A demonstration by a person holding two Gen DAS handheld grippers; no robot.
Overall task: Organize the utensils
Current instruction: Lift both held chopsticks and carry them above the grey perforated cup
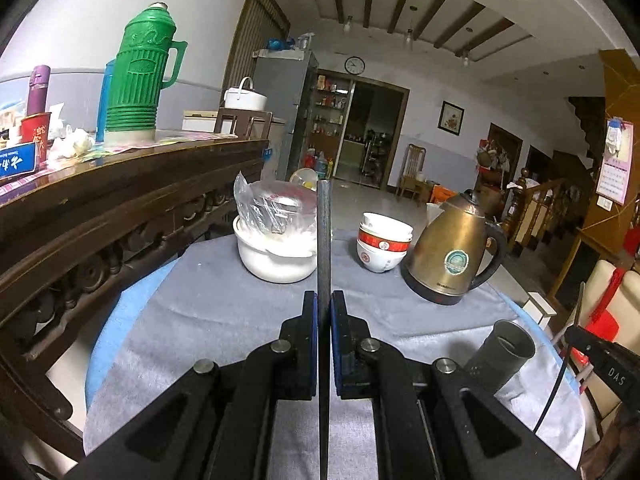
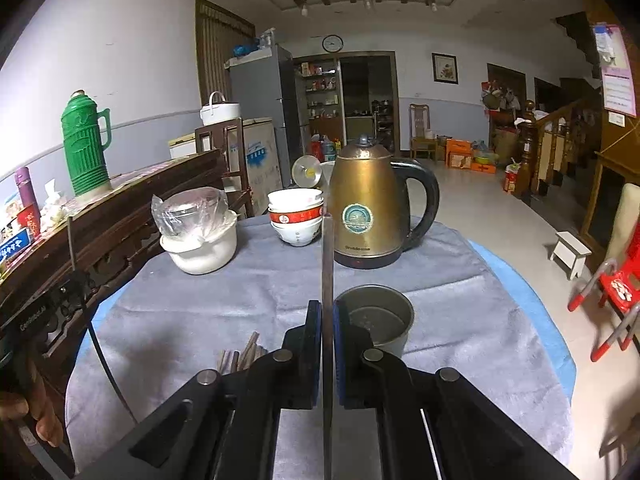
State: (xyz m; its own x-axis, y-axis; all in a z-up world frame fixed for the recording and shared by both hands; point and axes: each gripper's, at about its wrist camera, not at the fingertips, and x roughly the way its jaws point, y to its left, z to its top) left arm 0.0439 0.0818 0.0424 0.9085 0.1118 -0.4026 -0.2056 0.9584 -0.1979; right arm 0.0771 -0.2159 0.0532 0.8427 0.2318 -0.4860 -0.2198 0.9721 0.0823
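Kettle: round teal sticker, base lettering too blurred to read. Each hand-held gripper, left and right, clamps one chopstick above the tabletop; more chopsticks lie beside the metal cup.

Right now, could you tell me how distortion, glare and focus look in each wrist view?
Left wrist: fisheye bows the wooden sideboard; dark vignette in the corners; brass kettle sharp, mild sheen. Right wrist: ceiling bulbs flare slightly; chopsticks lie in shadow; close-up hand-held gripper slightly soft.
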